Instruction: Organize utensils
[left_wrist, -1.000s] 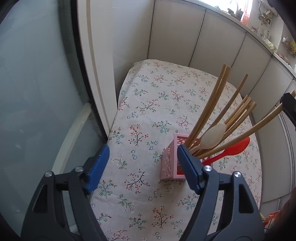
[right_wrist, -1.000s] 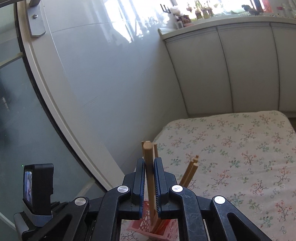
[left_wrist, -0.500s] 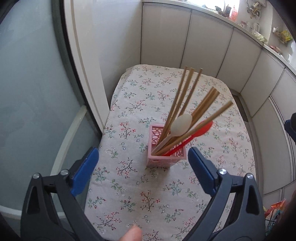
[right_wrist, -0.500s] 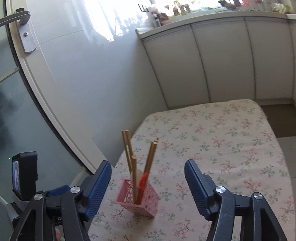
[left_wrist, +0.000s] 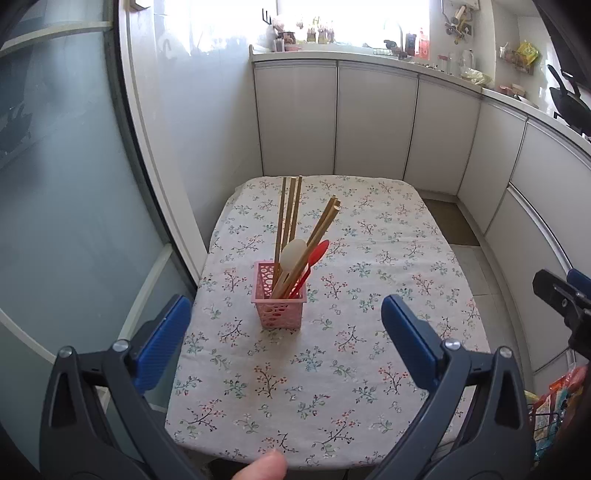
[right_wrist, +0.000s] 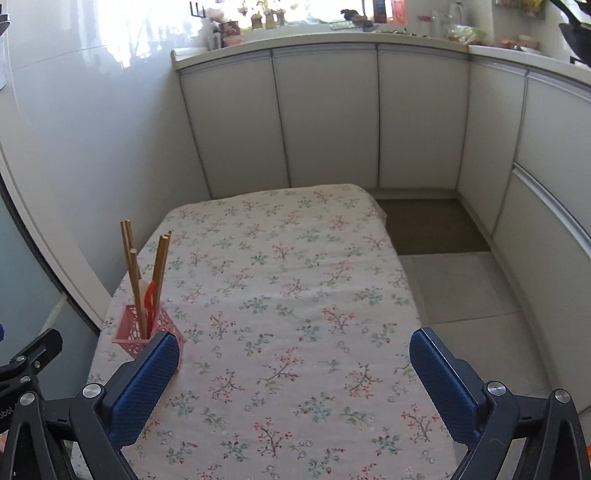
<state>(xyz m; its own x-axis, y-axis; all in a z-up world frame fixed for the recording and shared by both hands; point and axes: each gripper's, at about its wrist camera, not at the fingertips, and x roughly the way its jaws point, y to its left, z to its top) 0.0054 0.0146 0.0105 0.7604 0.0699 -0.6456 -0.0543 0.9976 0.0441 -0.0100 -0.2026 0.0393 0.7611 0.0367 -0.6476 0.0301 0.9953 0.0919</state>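
Note:
A pink perforated basket stands on the floral tablecloth near its left edge. It holds several wooden chopsticks, a white spoon and a red spoon, all leaning upright. My left gripper hovers short of the basket, its jaws opening wide with nothing between the pads. In the right wrist view the basket sits just beyond the left pad. My right gripper is over the cloth, its jaws also opening and empty.
White cabinet doors wrap the far and right sides. A frosted glass door runs along the table's left. A brown floor mat lies beyond the table. Coloured bags sit at the lower right. A person's fingertip shows at the bottom.
The right gripper let go of the chopstick it was pinching and spread wide. Both grippers drew back from the basket, and the left one opened further.

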